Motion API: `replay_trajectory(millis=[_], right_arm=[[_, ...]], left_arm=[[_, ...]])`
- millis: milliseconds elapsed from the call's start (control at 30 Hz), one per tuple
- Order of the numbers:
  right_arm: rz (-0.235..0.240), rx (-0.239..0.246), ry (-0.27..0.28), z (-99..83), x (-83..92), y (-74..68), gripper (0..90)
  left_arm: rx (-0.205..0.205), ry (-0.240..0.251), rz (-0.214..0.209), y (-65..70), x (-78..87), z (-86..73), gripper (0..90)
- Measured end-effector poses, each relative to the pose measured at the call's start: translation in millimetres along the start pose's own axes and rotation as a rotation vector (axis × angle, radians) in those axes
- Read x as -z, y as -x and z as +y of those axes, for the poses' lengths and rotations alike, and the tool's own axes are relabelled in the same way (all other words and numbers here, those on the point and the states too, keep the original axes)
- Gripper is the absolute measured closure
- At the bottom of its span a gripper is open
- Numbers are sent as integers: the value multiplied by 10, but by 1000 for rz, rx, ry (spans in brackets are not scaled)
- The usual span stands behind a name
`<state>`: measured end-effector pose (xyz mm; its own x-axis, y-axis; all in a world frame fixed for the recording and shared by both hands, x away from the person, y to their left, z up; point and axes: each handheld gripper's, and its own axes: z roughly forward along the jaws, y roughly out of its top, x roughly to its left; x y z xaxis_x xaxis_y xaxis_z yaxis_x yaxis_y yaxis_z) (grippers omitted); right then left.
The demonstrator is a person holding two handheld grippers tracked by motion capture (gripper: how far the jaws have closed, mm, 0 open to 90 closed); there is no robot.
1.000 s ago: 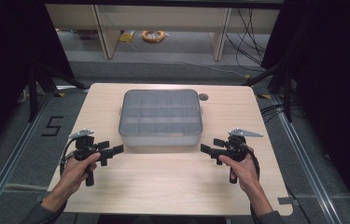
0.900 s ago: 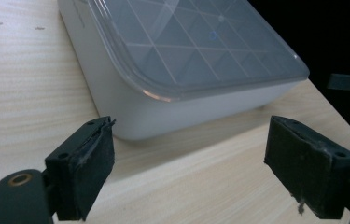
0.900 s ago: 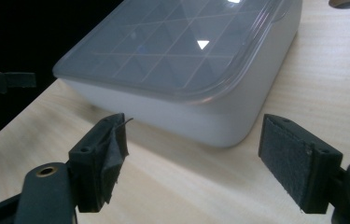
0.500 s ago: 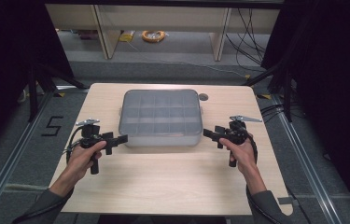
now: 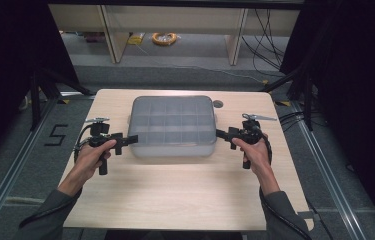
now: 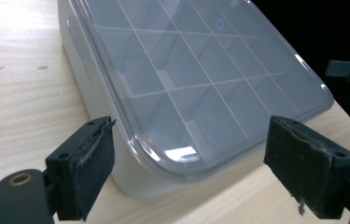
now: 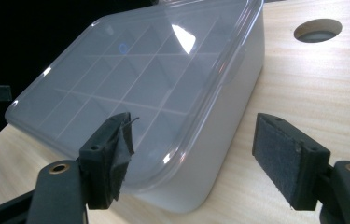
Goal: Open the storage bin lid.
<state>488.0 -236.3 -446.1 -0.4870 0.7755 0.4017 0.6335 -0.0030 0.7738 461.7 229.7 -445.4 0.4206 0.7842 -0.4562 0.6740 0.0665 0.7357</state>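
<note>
L gripper [image 5: 132, 140], R gripper [image 5: 221, 134], flanking box [image 5: 172, 125]

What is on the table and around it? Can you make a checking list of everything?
Surface: light wooden table, a round hole near its far edge.
Job's things: grey divided storage box with clear lid, closed, compartments look empty.
Clutter: nothing seen.
Grippers: left gripper open at the box's left end; right gripper open at its right end, jaws just been closing; neither grips yet.
Cables: black cable loops from the left gripper.
Surroundings: grey floor, yellow cable coil, floor mark "5".
</note>
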Motion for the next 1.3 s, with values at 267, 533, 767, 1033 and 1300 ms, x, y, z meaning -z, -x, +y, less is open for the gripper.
replay_trajectory(millis=[267,533,767,1033,1300], right_arm=[[1,-9,-9,163,-131,16,308],[14,-20,-14,312,-325,44,325],[9,-17,-25,348,-436,24,327],[9,-55,-47,365,-499,59,328],[5,-84,-63,335,-567,96,338]], left_arm=[[21,2,-12,-103,-76,166,153],[63,11,22,-203,-208,312,152],[58,4,30,-253,-270,389,156],[85,-15,54,-364,-388,436,177],[85,-31,79,-426,-484,453,276]])
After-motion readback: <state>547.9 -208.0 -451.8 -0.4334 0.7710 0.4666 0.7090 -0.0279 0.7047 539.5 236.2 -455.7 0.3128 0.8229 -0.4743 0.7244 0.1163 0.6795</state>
